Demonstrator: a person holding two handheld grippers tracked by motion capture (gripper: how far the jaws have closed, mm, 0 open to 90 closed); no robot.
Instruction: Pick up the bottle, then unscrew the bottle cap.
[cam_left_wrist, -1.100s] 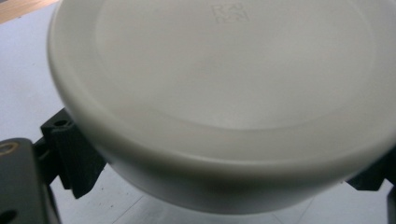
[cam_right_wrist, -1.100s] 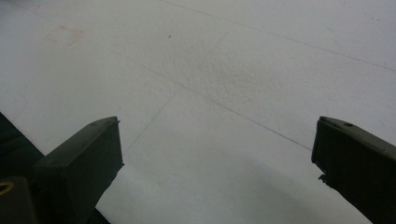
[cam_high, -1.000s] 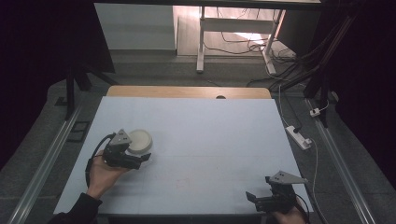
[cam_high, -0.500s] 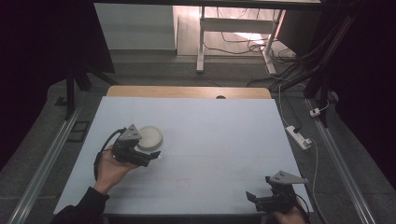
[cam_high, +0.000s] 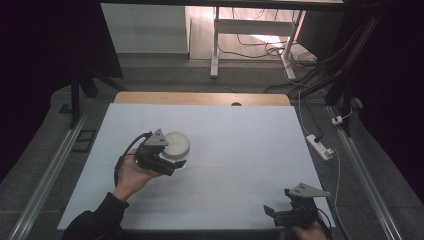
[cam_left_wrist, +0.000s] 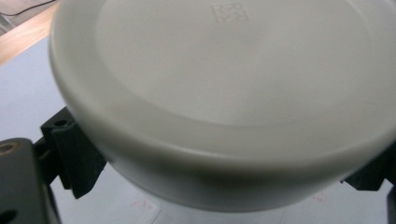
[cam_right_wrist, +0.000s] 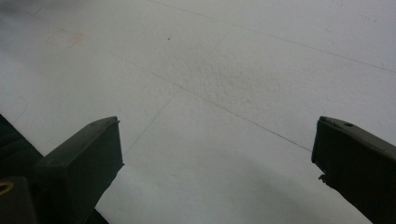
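Two tools in play. Left tool (cam_high: 172, 163) sits left of centre on the table (cam_high: 240, 145), jaws spread around a round white lid-like dish (cam_high: 175, 144). In the left gripper view the dish (cam_left_wrist: 233, 93) lies between the jaws, underside up with a faint embossed mark; jaw pads sit at its rim on both sides, contact looks likely but cannot confirm a firm clamp. Right tool (cam_high: 278, 214) rests at the table's near right edge, well apart from the dish, jaws wide, nothing between them; right gripper view (cam_right_wrist: 215, 154) shows bare white table surface.
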